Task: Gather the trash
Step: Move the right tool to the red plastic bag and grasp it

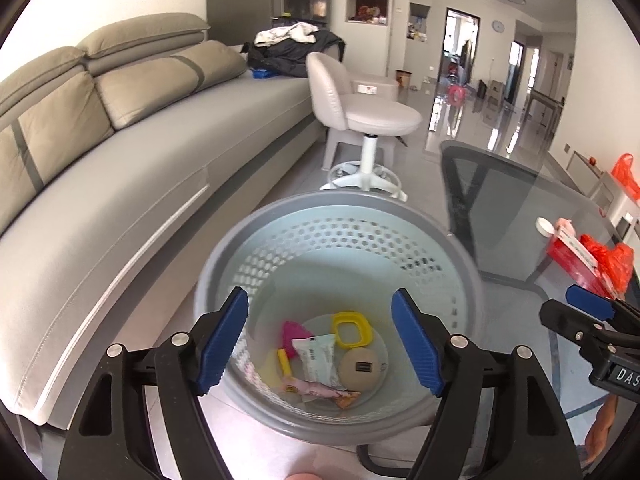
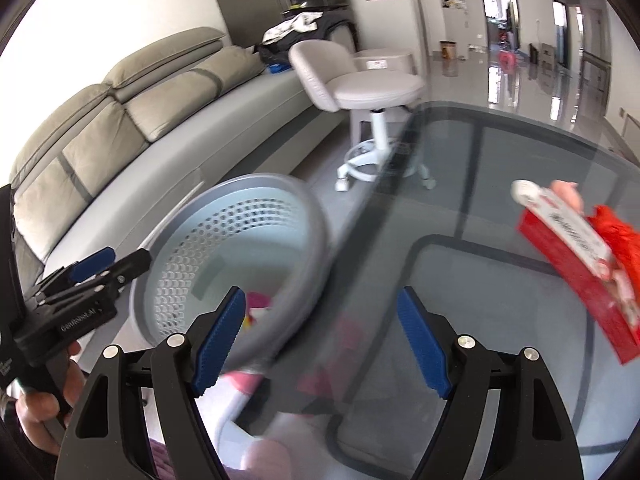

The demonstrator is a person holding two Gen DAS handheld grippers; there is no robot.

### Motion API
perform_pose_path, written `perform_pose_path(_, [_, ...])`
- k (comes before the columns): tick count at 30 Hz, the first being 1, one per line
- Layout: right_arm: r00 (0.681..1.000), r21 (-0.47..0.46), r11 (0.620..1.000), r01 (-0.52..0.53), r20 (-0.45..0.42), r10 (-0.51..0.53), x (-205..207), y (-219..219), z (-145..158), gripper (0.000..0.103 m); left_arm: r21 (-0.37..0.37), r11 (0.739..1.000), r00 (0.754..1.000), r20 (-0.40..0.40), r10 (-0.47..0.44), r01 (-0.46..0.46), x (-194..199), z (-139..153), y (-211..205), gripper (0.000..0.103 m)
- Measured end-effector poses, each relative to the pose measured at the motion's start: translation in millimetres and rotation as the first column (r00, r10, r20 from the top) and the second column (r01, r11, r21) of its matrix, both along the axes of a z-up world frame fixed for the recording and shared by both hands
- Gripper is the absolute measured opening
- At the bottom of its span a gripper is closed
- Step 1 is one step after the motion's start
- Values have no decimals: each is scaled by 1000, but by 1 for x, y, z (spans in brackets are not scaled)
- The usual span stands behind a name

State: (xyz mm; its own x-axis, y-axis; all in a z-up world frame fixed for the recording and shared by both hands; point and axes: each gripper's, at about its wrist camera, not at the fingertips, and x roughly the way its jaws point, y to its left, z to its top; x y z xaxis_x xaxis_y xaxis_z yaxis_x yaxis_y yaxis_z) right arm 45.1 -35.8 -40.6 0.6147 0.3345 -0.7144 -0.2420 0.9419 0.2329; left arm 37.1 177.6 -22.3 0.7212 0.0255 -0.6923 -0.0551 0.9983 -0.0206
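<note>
The left gripper is held above a grey bin with a perforated wall, its blue fingers spread wide with nothing between them. Straight below the gap between the fingers, on the bottom of the bin, trash is seen: a yellow ring, a pink piece, a white wrapper, a round tan disc and a pink-and-orange packet. No trash is touched by either finger.

The right gripper is held over the edge of a glass surface, and its fingers are likewise spread wide and empty. The bin stands on the floor to the left of its left finger, partly behind it. Beyond and to the right of its right finger, a red box is seen lying on the surface, with a white cap at its far end and a red plastic bag against it. These are well apart from the fingers.

Past both grippers a grey sofa and a pale swivel stool are seen on the floor.
</note>
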Motion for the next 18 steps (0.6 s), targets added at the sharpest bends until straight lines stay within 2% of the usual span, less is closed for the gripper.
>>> perform_pose_path(7, [991, -17, 992, 128, 34, -128, -18, -77, 8, 75, 1, 998, 997, 38, -65, 65, -6, 14, -50, 75])
perform_pose_path(18, [945, -53, 945, 324, 70, -320, -37, -212, 16, 75, -47, 984, 985, 41, -170, 172, -5, 15, -150, 77])
